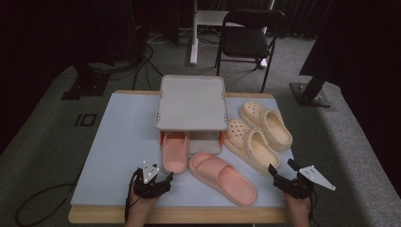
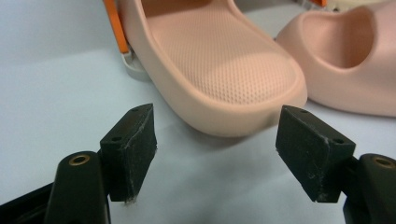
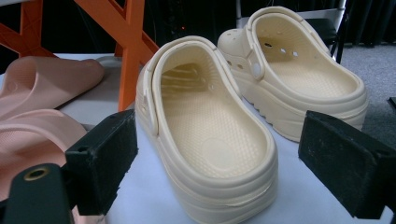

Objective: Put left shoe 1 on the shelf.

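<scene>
Pale blue sheeting covers the bench (image 1: 118, 142), with a strip of bare wood showing along its near edge. Grey carpet surrounds it, cables trail across the floor at the left, and a black folding chair (image 1: 248, 35) stands beyond in a dark room. A grey-topped rack (image 1: 191, 101) with orange legs sits mid-bench; one pink slide (image 1: 175, 151) is tucked partly under it, and a second pink slide (image 1: 222, 177) lies angled just beside the first. Two cream clogs (image 1: 257, 135) rest side by side to the right of the rack. The left hand-held gripper (image 1: 152, 183) is released, jaws spread on either side of the tucked slide's heel without touching it. The right hand-held gripper (image 1: 287, 176) is likewise released, aimed at the heel of the nearer clog.
</scene>
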Action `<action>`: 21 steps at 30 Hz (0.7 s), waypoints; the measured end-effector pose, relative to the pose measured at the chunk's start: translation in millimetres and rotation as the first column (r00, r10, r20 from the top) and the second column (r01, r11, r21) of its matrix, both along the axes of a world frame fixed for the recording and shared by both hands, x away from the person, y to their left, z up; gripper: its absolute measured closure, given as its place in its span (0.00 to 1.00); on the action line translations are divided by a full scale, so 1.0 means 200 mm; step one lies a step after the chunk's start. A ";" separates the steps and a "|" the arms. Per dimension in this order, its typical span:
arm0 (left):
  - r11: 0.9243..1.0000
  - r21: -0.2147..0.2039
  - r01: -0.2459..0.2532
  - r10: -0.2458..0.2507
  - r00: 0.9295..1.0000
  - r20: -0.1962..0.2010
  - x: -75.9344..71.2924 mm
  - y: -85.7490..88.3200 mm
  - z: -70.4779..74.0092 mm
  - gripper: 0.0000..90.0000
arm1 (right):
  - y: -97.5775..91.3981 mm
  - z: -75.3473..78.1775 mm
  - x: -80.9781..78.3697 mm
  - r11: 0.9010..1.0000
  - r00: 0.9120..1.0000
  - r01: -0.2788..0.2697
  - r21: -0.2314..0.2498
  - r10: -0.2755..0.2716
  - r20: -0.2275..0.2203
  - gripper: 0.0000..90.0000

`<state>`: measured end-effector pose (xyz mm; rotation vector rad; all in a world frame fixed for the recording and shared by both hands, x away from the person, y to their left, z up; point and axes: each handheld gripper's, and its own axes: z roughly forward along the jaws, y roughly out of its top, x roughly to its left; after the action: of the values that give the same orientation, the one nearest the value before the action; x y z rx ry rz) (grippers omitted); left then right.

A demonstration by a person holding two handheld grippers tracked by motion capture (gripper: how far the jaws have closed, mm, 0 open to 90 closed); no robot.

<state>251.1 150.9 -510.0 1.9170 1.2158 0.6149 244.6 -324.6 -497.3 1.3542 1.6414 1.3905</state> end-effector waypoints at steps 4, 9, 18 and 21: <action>1.000 0.002 0.002 -0.002 1.000 -0.006 0.01 -0.01 -0.01 0.30 | 0.00 0.00 0.00 1.000 1.000 -0.001 0.000 0.001 0.000 0.13; 1.000 0.006 0.012 -0.012 1.000 -0.007 0.04 -0.02 -0.01 0.29 | 0.00 0.00 0.00 1.000 1.000 -0.002 -0.003 0.002 -0.001 0.13; 1.000 0.006 -0.022 0.022 1.000 0.005 0.11 -0.01 0.00 0.29 | 0.00 0.00 0.00 1.000 1.000 -0.003 -0.004 0.003 0.000 0.13; 1.000 0.004 -0.027 0.027 1.000 0.005 0.15 -0.01 0.00 0.29 | 0.00 0.00 0.00 1.000 1.000 -0.005 -0.005 0.005 0.000 0.13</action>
<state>280.6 148.8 -510.0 1.9041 1.2404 0.6366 245.3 -325.3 -498.1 1.3489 1.6478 1.3886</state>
